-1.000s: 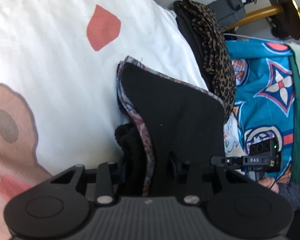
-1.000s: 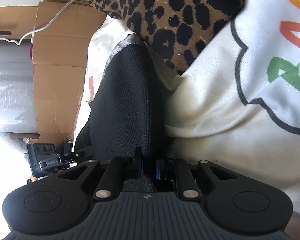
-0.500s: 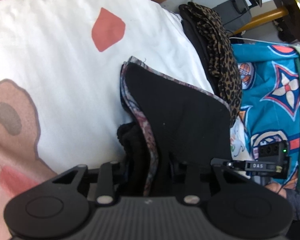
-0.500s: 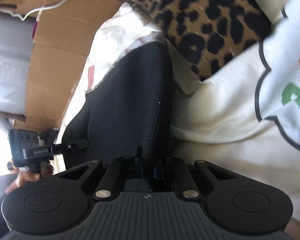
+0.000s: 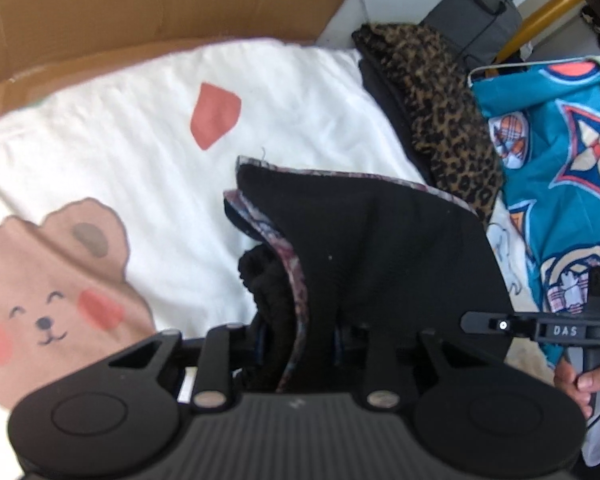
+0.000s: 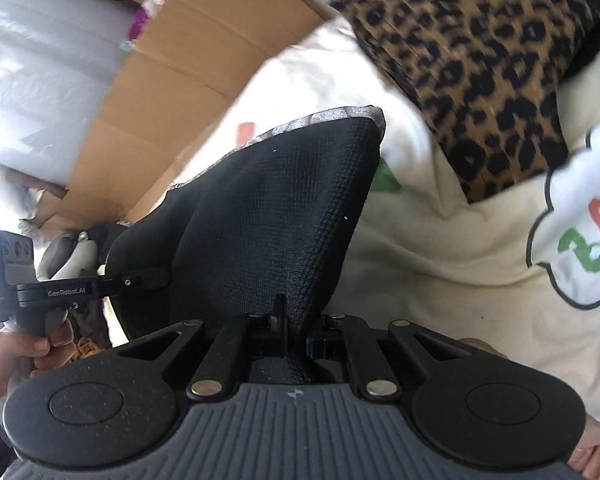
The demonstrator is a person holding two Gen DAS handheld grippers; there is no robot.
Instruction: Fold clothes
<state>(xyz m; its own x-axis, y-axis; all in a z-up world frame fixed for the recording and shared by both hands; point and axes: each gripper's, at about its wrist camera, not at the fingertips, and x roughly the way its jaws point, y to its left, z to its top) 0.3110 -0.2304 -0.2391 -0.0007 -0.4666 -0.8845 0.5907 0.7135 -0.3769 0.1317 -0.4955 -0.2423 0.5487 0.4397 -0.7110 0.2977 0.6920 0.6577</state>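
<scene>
Left tongs (image 5: 296, 336) clamped on black cloth (image 5: 372, 248), which rises mid-frame over bear sheet (image 5: 100, 168); leopard garment (image 5: 440, 120) upper right. Right tongs (image 6: 296, 330) pinch same cloth (image 6: 268, 216) at bottom centre, leopard garment (image 6: 480, 60) upper right.

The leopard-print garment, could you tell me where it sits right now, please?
In the left wrist view, the folded leopard-print garment lies upper right, between the white bear-print bedding and the teal patterned cloth, just beyond the held black garment.

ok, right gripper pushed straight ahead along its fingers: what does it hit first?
The black garment its jaws are already shut on, which fills the line ahead. Past that, probably the cream printed fabric below the leopard-print garment, though depth is unclear.
</scene>
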